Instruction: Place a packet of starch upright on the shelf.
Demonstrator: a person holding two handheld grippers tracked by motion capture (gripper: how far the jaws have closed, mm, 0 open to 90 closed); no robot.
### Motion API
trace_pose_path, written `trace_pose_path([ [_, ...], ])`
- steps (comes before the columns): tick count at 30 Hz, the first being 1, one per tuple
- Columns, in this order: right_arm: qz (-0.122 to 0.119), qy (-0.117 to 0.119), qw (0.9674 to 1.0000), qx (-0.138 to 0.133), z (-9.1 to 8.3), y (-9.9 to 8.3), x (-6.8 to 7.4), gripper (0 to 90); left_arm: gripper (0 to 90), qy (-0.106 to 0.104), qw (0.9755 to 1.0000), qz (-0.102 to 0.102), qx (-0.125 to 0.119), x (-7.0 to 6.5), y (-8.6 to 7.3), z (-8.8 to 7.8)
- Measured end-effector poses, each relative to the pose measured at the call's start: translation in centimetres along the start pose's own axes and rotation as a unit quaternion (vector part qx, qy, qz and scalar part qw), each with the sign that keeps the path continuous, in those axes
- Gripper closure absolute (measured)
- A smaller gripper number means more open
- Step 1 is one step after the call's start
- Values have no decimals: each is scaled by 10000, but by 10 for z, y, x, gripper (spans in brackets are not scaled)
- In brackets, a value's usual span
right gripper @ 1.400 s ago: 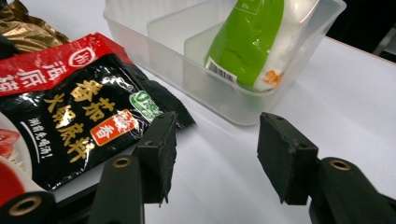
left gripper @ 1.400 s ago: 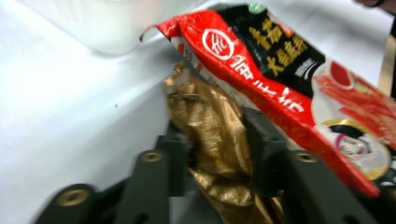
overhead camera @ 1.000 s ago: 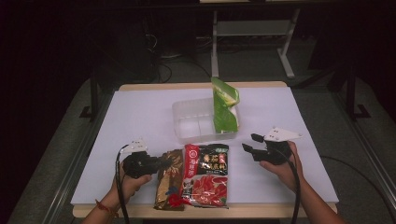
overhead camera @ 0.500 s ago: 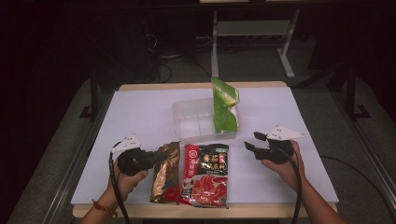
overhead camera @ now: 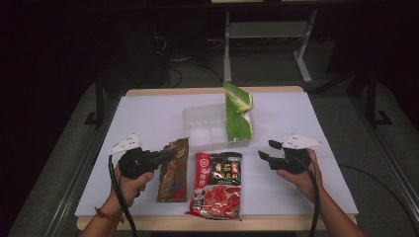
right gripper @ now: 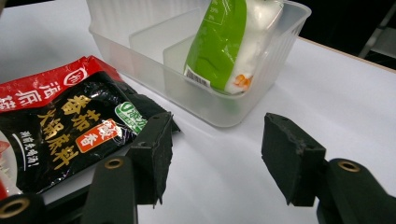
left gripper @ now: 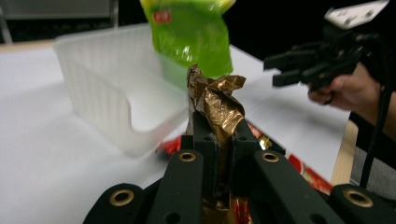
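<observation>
Three packets and one clear plastic tub [overhead camera: 197,118] are what we record on the white table [overhead camera: 326,123] in the high view. The left gripper [overhead camera: 167,156] is clenched on the upper edge of the brown foil packet [overhead camera: 173,173], which lies just left of the red and black packet [overhead camera: 217,185], the two nearly touching. The green packet [overhead camera: 237,111] stands upright in the tub's right end. The right gripper [overhead camera: 267,154] hovers right of the red and black packet, jaws apart with nothing between them.

In the left gripper view, we find the jaws closed on crumpled brown foil [left gripper: 219,105], the foil rising above the pads. The tub [left gripper: 107,84] and the green packet [left gripper: 194,35] sit beyond, with the right gripper [left gripper: 280,70] farther off at the right.

In the right gripper view, we note the pads [right gripper: 156,151] standing released above bare table, a corner of the red and black packet [right gripper: 56,126] reaching behind the left pad, and the tub [right gripper: 224,112] just beyond.
</observation>
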State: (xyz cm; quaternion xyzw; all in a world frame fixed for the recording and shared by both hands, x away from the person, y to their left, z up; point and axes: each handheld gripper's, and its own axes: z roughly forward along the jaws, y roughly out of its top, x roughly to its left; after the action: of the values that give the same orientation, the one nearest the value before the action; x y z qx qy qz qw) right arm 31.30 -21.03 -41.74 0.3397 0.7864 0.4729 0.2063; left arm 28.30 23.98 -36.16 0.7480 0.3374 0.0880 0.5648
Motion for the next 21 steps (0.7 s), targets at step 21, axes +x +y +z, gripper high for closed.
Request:
trace_pose_path([
  [21, 44, -8, 10000, -79, -4, 0, -4, 391, 851, 157, 9987, 266, -396, -4, 30, 12],
])
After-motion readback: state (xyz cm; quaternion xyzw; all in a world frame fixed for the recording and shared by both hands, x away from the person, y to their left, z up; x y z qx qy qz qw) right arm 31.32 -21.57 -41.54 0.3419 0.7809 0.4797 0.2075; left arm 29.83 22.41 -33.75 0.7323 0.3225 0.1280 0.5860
